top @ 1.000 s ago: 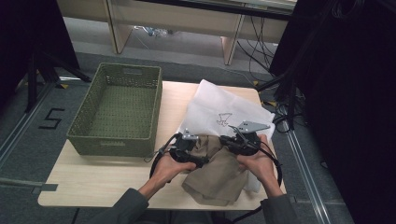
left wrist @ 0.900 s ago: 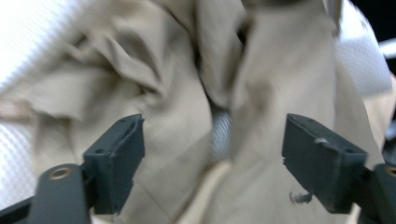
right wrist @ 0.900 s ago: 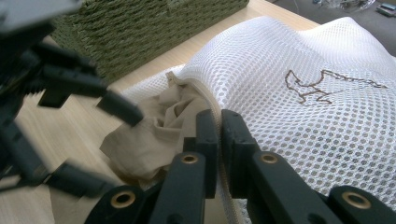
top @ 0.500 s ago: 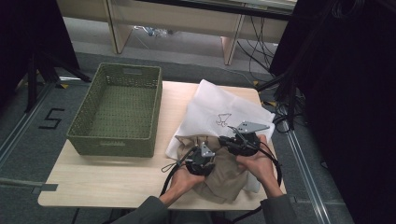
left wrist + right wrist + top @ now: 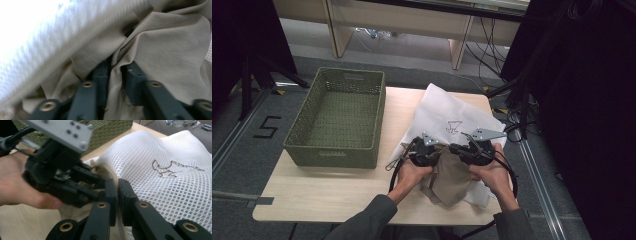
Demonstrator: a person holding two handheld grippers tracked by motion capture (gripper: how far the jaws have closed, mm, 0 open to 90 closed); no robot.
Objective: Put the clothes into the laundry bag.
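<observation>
Tabletop (image 5: 337, 195) scene: left gripper (image 5: 117, 72), jaws just reopening a little, pinches beige cloth (image 5: 170, 50) right at its tips. Right gripper (image 5: 117, 188) clamps mesh bag (image 5: 175, 182) rim beside it. Regrip deeper, keep bag mouth taut.

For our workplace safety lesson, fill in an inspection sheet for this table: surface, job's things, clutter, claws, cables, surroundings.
Surface: wooden table, bare at the front left.
Job's things: beige cloth partly inside white mesh bag.
Clutter: green basket, nothing in it.
Claws: left claw has beige cloth between its jaws, which have just been opening; right claw shut on the bag's zip edge.
Cables: black cable loops from the left claw.
Surroundings: floor cables, wooden furniture legs.
</observation>
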